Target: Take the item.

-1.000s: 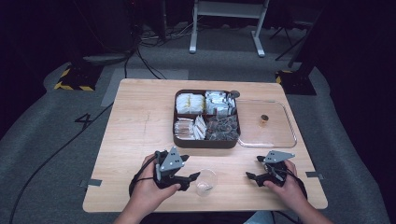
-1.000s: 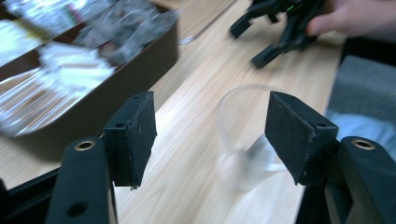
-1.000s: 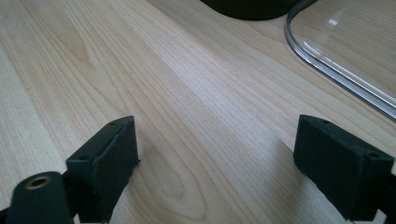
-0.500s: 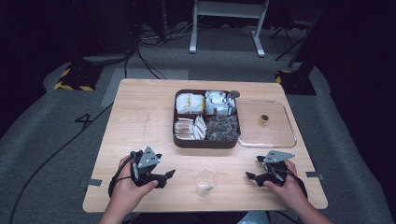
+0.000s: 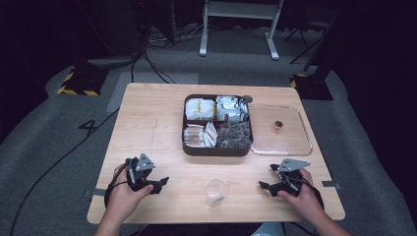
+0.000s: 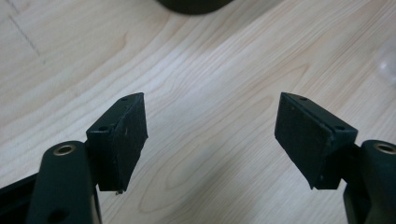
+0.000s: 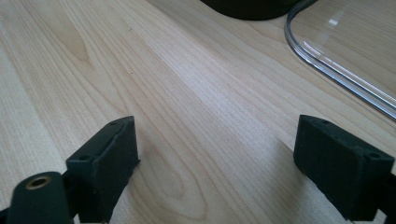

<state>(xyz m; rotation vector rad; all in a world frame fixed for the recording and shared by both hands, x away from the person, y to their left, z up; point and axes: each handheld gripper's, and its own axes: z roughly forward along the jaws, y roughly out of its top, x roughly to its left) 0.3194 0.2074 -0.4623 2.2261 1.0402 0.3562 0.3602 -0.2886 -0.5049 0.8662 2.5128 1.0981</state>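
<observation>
A clear glass cup (image 5: 216, 191) stands upright near the table's front edge, between my two grippers. My left gripper (image 5: 163, 183) rests low at the front left, a hand's width left of the cup. It is open, its jaws have just been opening, and bare wood lies between them (image 6: 212, 100). The cup's rim (image 6: 387, 65) shows blurred at the right edge of the left gripper view. My right gripper (image 5: 264, 186) sits at the front right, open over bare wood (image 7: 212, 123), pointing toward the cup.
A dark four-compartment box (image 5: 218, 125) with packets and snacks sits mid-table. Its clear lid (image 5: 290, 140) lies flat to its right, with a small knob (image 5: 278, 125) on it. The wooden table (image 5: 147, 113) has free room on its left half. Cables run across the floor behind.
My left gripper has pulled away leftward from the cup and sunk lower. The cup stays standing where it was. The right gripper has not moved.
</observation>
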